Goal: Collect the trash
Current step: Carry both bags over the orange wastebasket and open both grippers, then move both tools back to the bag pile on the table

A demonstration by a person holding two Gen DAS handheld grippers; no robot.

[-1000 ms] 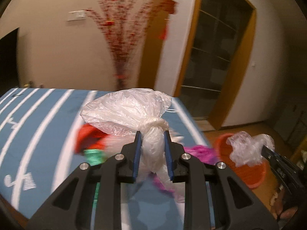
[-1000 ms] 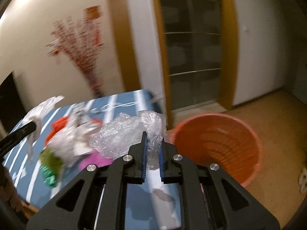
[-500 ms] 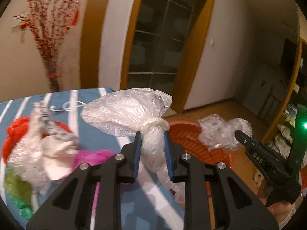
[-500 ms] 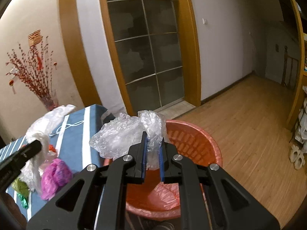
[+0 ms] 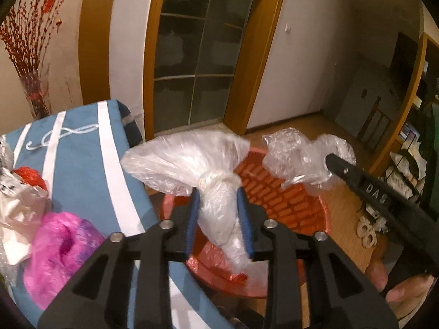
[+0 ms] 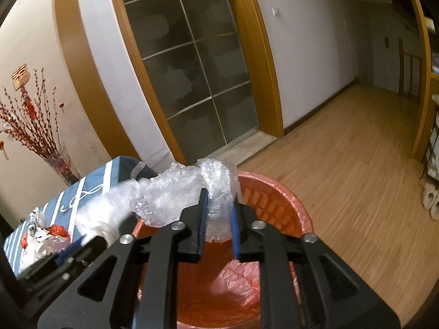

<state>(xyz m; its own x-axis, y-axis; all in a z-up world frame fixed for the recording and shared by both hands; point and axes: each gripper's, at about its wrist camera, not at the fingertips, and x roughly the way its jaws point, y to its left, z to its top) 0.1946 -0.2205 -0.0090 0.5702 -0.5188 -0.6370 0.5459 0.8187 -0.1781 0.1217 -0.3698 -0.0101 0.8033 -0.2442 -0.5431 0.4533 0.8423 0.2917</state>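
My left gripper (image 5: 218, 216) holds a knotted clear plastic bag (image 5: 189, 161) over the near rim of the orange trash basket (image 5: 285, 194). My right gripper (image 6: 218, 220) holds a crumpled clear plastic wrap (image 6: 175, 192) above the orange basket (image 6: 277, 205), which has an orange liner. The jaws of both stand wider than before, and the plastic still sits between them. The right gripper also shows in the left wrist view (image 5: 333, 161) with its wrap (image 5: 296, 159). The left gripper's bag shows in the right wrist view (image 6: 104, 211).
A blue striped table (image 5: 79, 164) at the left holds a pink bag (image 5: 57, 249), red trash (image 5: 28, 175) and white paper (image 5: 16, 211). Wooden floor (image 6: 356, 164) lies right of the basket. A glass door (image 6: 192, 63) and a vase of red branches (image 6: 33, 126) stand behind.
Both grippers have swung right from the table to above the orange basket. Both pairs of jaws have widened around their plastic.
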